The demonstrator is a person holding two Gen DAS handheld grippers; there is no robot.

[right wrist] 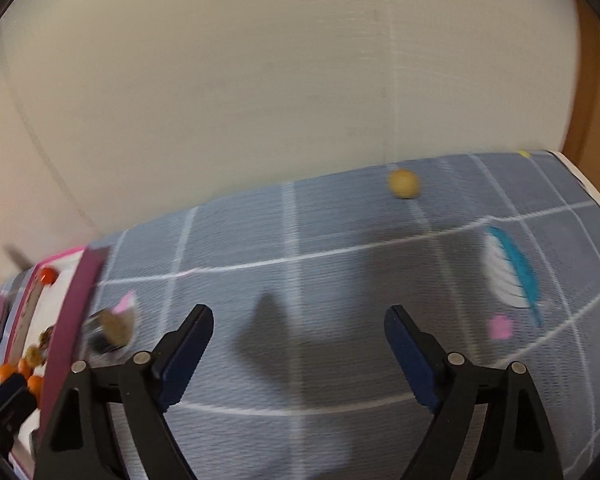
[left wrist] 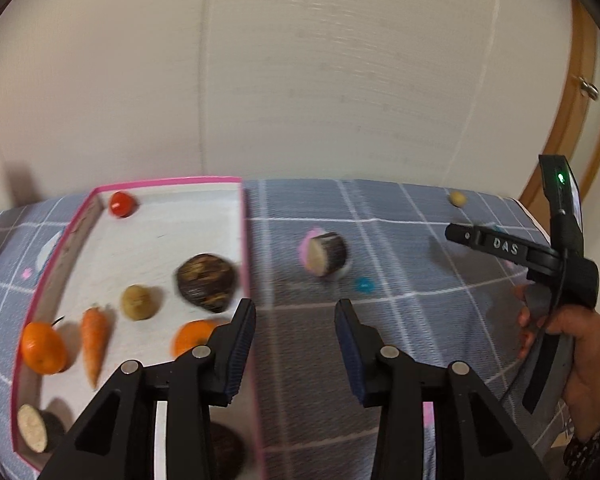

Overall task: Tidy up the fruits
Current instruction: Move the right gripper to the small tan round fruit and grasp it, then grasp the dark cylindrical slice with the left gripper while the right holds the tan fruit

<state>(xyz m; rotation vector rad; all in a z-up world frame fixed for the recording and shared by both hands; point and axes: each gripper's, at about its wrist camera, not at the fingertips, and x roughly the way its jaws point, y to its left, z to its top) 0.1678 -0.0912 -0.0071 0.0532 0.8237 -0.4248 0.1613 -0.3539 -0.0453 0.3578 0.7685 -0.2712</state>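
A pink-rimmed white box point(left wrist: 244, 216) on the left holds a red tomato point(left wrist: 121, 203), a dark brown fruit point(left wrist: 206, 282), a small tan fruit point(left wrist: 138, 301), a carrot point(left wrist: 94, 340), two oranges point(left wrist: 43, 347) and a cut brown piece point(left wrist: 34, 428). A cut dark half fruit point(left wrist: 325, 253) lies on the grey checked cloth right of the box. A small yellow ball fruit point(right wrist: 402, 184) lies at the far right. My left gripper point(left wrist: 296, 312) is open and empty over the box's right wall. My right gripper point(right wrist: 298, 316) is open and empty above the cloth; it also shows in the left wrist view point(left wrist: 496, 246).
The grey checked cloth point(right wrist: 340, 280) covers the table, with a blue-and-white print point(right wrist: 512, 276) at the right. A beige wall stands behind. A wooden door frame point(left wrist: 572, 120) is at the far right. The box point(right wrist: 74, 320) and half fruit point(right wrist: 110, 330) show at the left of the right wrist view.
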